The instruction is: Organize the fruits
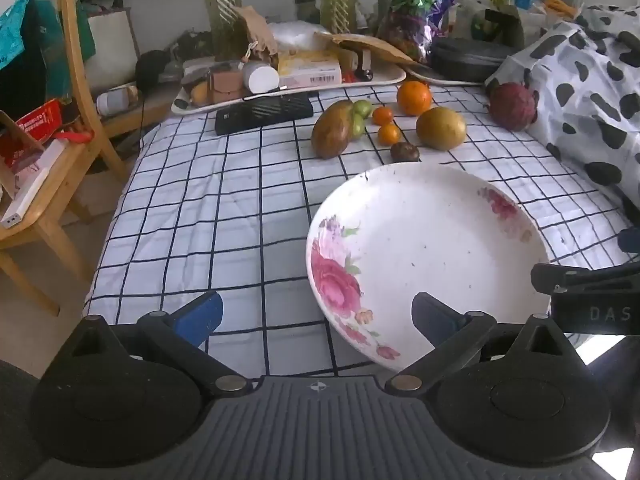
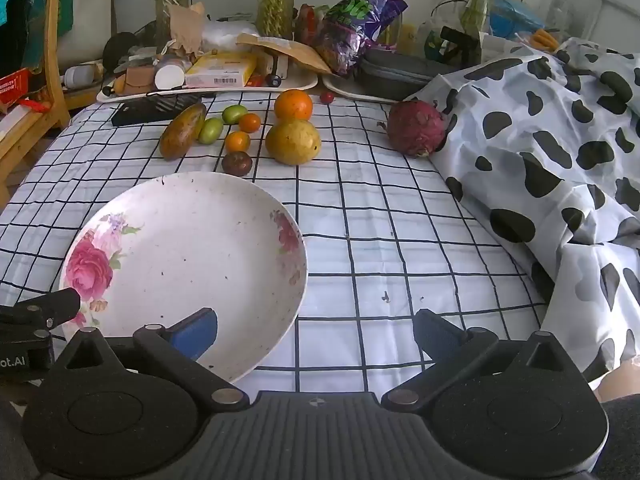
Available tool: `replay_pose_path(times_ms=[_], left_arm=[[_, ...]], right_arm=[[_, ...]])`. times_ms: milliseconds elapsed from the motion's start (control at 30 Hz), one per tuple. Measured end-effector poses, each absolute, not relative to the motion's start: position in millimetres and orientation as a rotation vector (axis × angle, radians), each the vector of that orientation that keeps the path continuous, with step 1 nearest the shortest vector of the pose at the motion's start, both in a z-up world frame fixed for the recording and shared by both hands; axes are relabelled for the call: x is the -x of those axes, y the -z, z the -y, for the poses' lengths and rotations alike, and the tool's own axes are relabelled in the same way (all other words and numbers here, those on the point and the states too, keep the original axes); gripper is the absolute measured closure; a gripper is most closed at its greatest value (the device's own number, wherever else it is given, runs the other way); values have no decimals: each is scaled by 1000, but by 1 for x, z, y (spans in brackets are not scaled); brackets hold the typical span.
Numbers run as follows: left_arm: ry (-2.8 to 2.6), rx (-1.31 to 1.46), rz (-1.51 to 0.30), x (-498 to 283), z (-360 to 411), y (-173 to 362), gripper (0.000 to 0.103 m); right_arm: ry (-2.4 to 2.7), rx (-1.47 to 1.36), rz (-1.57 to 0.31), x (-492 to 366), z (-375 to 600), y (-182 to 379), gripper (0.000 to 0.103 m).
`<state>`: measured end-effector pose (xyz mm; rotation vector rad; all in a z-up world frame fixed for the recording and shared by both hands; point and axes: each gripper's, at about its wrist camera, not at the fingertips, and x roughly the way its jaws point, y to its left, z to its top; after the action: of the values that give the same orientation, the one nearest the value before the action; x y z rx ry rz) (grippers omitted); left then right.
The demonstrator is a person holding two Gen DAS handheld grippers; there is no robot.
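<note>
My left gripper [image 1: 318, 318] had its fingers spread wide with nothing between them, and my right gripper [image 2: 316, 330] was spread just as wide and just as empty. The blue pad of my left fingertip [image 1: 200, 314] hung over the checked tablecloth [image 1: 200, 208], while the other tip of that pair sat over the near rim of the floral plate [image 1: 432, 248]. In the right wrist view the plate [image 2: 188, 256] lay ahead and to the left of my right fingers, its near edge under my left-hand tip there, with bare cloth [image 2: 380, 248] between the tips.

The fruits lay well beyond the plate, all on the cloth. Straight past its far rim sat a small dark round fruit [image 2: 237, 163], close to the rim. Behind it were two small orange fruits [image 2: 237, 141], one further back [image 2: 249, 122], and left of them two green ones [image 2: 211, 130] beside a long brownish mango [image 2: 183, 131]. To the right of the dark fruit rested a big yellow-green pear-like fruit [image 2: 293, 141], and a large orange [image 2: 293, 105] just behind it. Far off to my right, against the cow-spotted fabric [image 2: 560, 152], lay a red dragon fruit [image 2: 416, 128]. A tiny red fruit [image 2: 327, 97] sat near the cluttered trays [image 2: 208, 90] at the back.
</note>
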<state>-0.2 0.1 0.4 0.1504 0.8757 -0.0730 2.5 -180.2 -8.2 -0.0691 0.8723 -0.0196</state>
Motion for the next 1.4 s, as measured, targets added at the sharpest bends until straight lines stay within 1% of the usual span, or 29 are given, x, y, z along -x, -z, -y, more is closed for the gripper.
replay_pose_path(times_ms=[100,167,467,1400], left_arm=[[71,-151,-868,1,0,-1,1],[68,-146,-879,4,0,9,1],[62,-122,-920,-2,0,5,1],[65,-107,-927,-2,-1,6,1]], right_arm=[[19,74,-875,-2,179,6,0],[20,69,-873,-2,179,4,0],[32,58,-902,-5,183,9,0],[36,49,-913,-6,185,12,0]])
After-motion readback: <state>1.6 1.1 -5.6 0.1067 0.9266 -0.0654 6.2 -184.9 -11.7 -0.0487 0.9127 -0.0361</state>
